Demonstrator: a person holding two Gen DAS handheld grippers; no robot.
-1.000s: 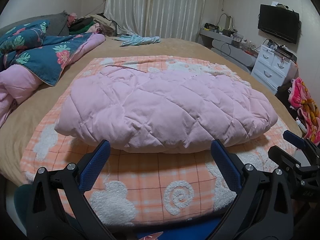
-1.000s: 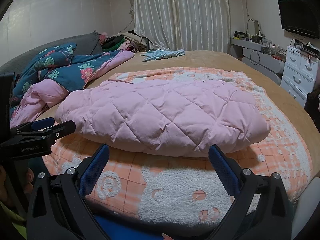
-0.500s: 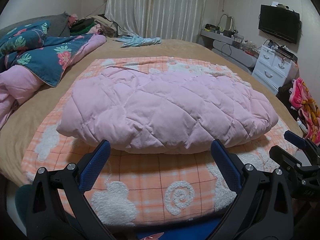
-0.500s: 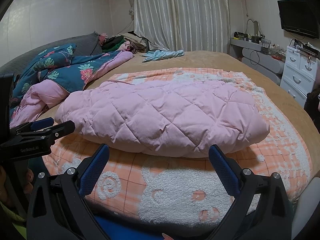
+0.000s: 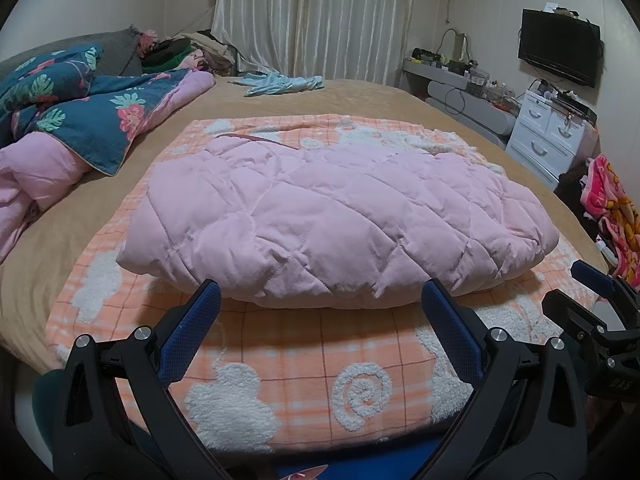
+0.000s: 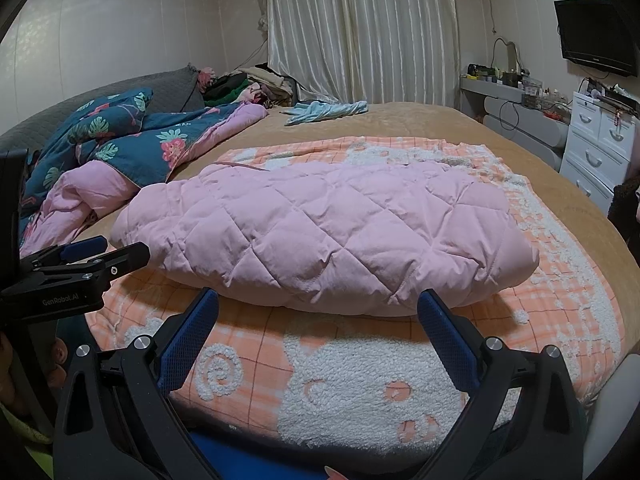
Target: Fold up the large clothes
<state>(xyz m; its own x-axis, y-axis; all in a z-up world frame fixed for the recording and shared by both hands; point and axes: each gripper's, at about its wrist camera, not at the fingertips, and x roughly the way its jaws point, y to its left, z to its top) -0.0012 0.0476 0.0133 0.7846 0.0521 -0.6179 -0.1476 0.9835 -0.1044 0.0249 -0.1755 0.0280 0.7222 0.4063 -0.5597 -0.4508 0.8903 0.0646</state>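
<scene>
A pink quilted padded garment (image 5: 332,216) lies folded into a thick bundle on an orange-and-white fleece blanket (image 5: 304,376) on the bed; it also shows in the right wrist view (image 6: 332,236). My left gripper (image 5: 320,300) is open and empty, just short of the bundle's near edge. My right gripper (image 6: 318,308) is open and empty, also at the near edge. Each gripper shows at the side of the other's view: the right one (image 5: 592,300) and the left one (image 6: 80,264).
A blue floral duvet with pink lining (image 5: 80,128) is heaped at the left of the bed. A light blue garment (image 5: 280,82) lies at the far end. White drawers (image 5: 552,136), a shelf and a wall TV (image 5: 560,46) stand on the right. A bright patterned cloth (image 5: 612,208) hangs at the right edge.
Both grippers have stayed open and almost still; the views drifted only slightly. The pink bundle has not moved.
</scene>
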